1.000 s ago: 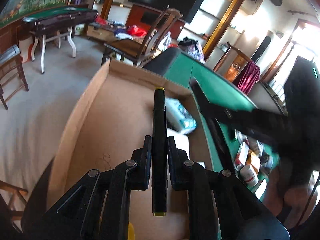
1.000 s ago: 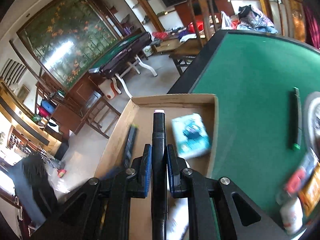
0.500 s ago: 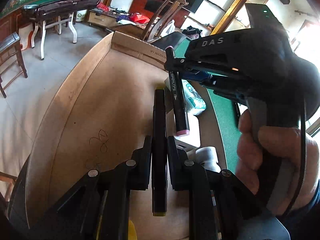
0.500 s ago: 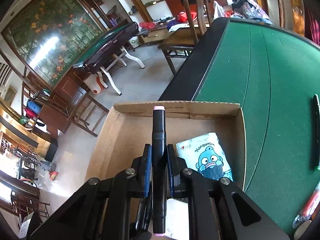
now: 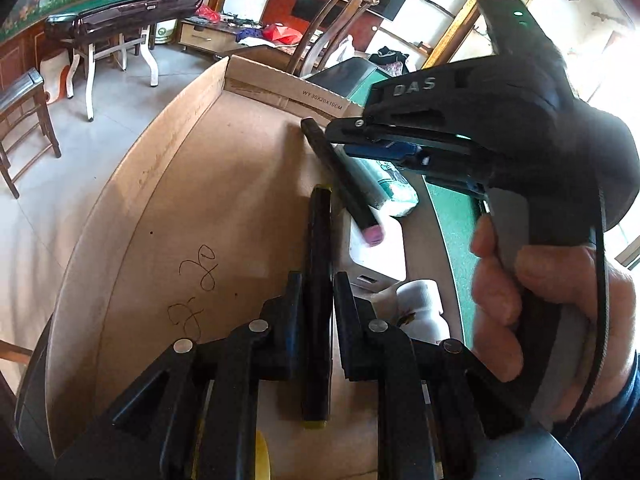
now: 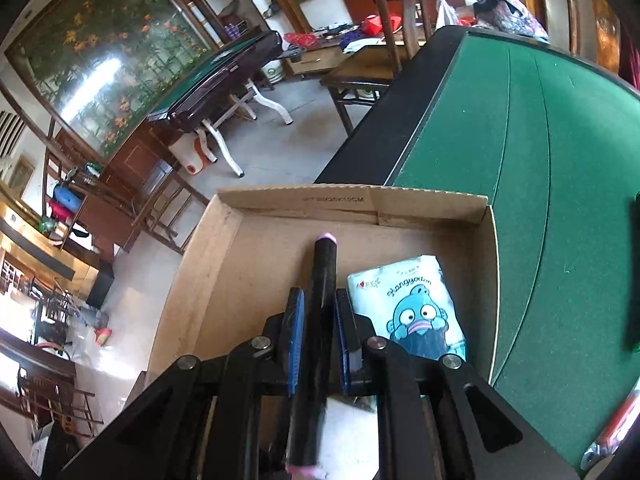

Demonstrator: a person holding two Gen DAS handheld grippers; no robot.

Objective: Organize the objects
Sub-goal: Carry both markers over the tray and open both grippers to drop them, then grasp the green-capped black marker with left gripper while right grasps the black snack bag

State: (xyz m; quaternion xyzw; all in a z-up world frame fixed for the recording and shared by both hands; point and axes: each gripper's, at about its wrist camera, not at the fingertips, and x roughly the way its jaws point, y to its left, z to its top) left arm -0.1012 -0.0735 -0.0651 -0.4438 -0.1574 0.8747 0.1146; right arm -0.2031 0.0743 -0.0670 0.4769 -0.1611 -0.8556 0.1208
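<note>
while both claws hang over the open box [image 5: 168, 184], the left claw [image 5: 314, 300] is clamped tight on a yellow-tipped marker [image 5: 318, 280] above the box floor. just right of it lie a white bottle [image 5: 420, 308] and a tissue pack [image 6: 416, 308]. farther in, the right claw [image 6: 318, 312] pinches a pink-tipped marker [image 6: 320, 320] that points to the far wall, beside the green bench [image 6: 552, 168].

Cardboard box [image 6: 432, 206]: plain brown, black printed txt on far wall, black pen squiggles on floor. Left gripper [image 5: 314, 296]: black, holds black marker w/ yellow ends [image 5: 316, 280]. Right gripper [image 6: 319, 312]: black w/ blue pads, holds black marker w/ pink ends [image 6: 322, 304]. Tissue pack [image 6: 416, 308]: pale mint-white, blue cartoon fish. Table felt [image 6: 560, 160]: green, black rim. Bottle [image 5: 420, 312]: white.
</note>
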